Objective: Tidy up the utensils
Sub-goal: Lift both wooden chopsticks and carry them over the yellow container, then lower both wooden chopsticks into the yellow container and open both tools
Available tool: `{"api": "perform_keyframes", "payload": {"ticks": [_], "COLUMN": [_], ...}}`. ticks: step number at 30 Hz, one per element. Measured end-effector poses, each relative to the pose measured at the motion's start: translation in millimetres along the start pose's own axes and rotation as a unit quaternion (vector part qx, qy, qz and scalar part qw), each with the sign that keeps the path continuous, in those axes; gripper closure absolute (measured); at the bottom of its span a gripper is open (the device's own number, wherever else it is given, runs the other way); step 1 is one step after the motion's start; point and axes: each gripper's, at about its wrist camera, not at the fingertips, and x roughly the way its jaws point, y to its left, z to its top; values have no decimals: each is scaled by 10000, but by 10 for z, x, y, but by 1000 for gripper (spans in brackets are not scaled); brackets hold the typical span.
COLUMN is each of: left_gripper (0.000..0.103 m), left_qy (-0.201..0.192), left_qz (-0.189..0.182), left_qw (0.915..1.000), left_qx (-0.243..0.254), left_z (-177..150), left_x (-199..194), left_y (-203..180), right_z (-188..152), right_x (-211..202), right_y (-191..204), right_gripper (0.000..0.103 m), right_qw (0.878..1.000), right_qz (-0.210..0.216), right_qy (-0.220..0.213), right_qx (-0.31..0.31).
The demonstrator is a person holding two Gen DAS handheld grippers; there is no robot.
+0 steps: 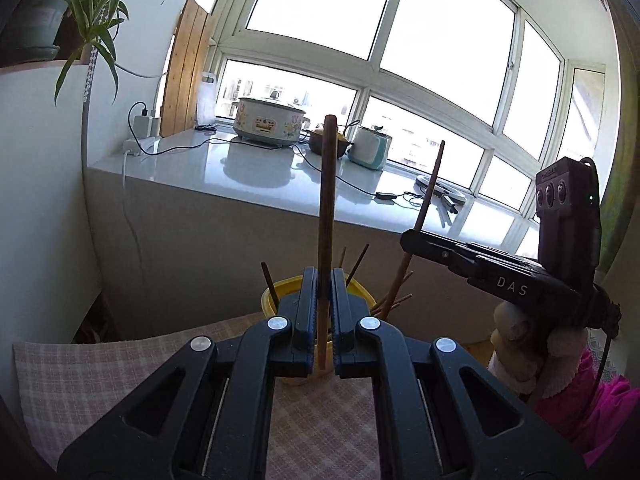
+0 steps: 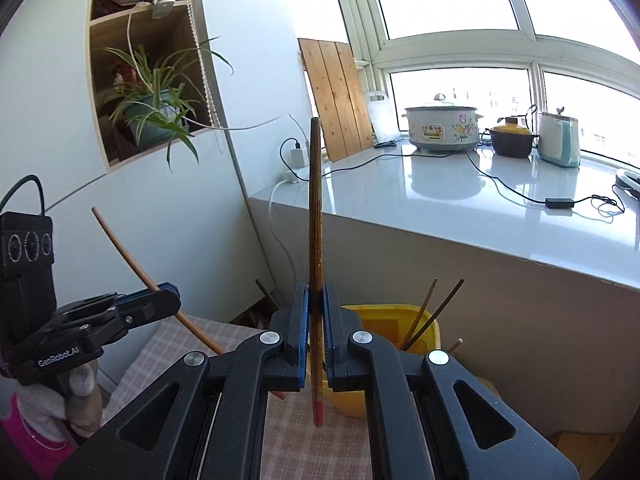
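Observation:
My left gripper [image 1: 324, 280] is shut on a brown chopstick [image 1: 327, 200] that stands upright, just in front of a yellow holder [image 1: 360, 292] with several chopsticks in it. My right gripper [image 2: 316, 296] is shut on a darker chopstick [image 2: 315, 220] with a red tip, also upright, beside the same yellow holder [image 2: 400, 320]. In the left wrist view the right gripper [image 1: 408, 240] shows at the right, holding its chopstick [image 1: 430, 188] tilted. In the right wrist view the left gripper [image 2: 166, 292] shows at the left with its chopstick [image 2: 120, 248] slanting.
A checked cloth [image 1: 100, 376] covers the small table under the holder. Behind stands a white counter [image 1: 260, 176] with a slow cooker [image 1: 270, 122], a brown pot [image 1: 326, 142], a kettle [image 1: 370, 148] and cables. A potted plant [image 2: 154, 116] sits in a wall niche.

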Motion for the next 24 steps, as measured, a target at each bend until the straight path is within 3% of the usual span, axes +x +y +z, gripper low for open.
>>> {"api": "perform_keyframes", "payload": {"ticks": [11, 24], "left_gripper": [99, 99], "left_qy": [-129, 190], "left_qz": [151, 277], "left_qw": [9996, 9992], "left_qx": [185, 218], "left_z": [161, 10], "left_x": [313, 706], "left_y": [-129, -105], "right_z": [229, 94], "right_x": [72, 454], "right_y": [-151, -259], "right_gripper": [98, 98], "right_qw": [9990, 9982], "right_qz": [-328, -585], "right_qy": [-314, 25], "right_qx": [-25, -151]}}
